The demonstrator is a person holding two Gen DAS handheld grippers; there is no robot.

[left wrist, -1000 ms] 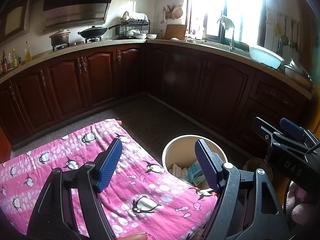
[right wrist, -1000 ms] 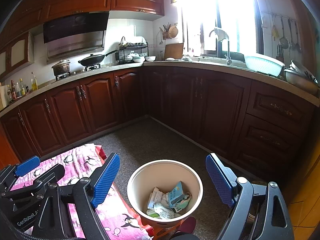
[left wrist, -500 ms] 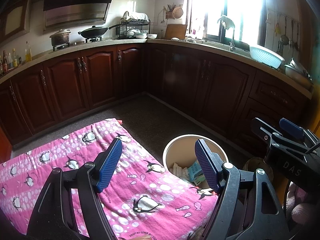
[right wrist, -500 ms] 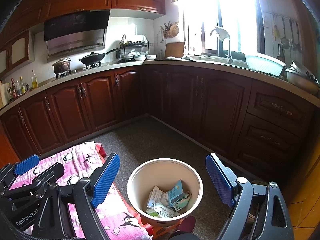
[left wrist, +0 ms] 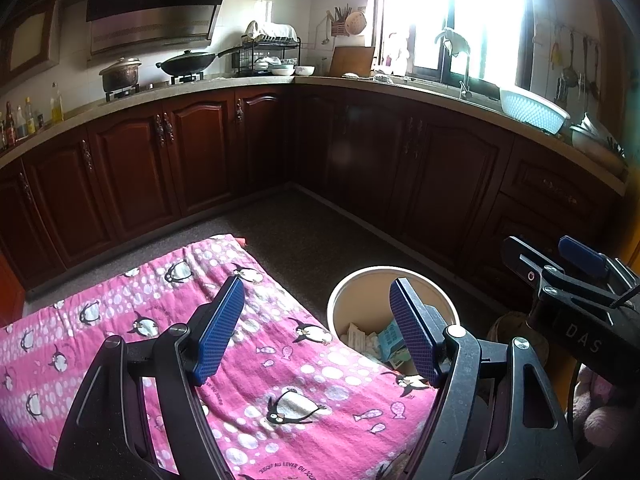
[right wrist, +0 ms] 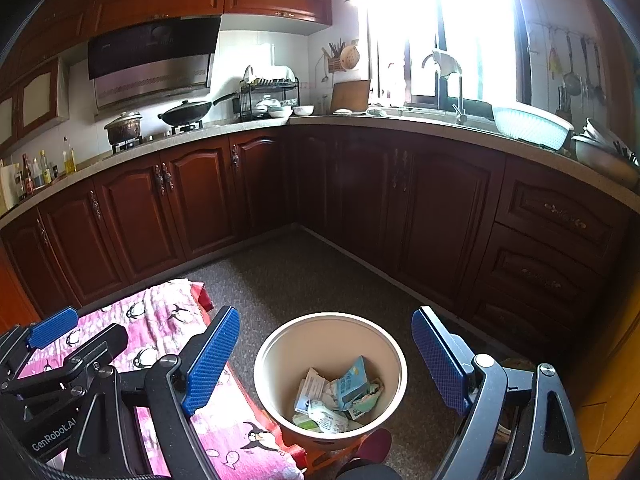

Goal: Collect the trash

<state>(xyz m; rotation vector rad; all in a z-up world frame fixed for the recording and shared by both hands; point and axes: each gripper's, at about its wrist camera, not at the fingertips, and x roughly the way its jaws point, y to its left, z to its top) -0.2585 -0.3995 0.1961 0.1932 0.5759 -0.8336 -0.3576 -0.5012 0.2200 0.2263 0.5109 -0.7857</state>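
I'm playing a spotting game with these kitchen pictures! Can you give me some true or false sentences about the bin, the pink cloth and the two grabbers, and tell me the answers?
1. The trash bin has paper and small cartons in it. True.
2. The left gripper is squeezing a piece of trash. False: its jaws stand apart with nothing between them.
3. The pink penguin cloth lies right next to the bin. True.
4. The bin has a lid on it. False: the top is open and you can see inside.
5. The right gripper is open and hangs above the bin. True.
6. Trash is scattered on the pink cloth. False: only the printed penguins and fish show on it.
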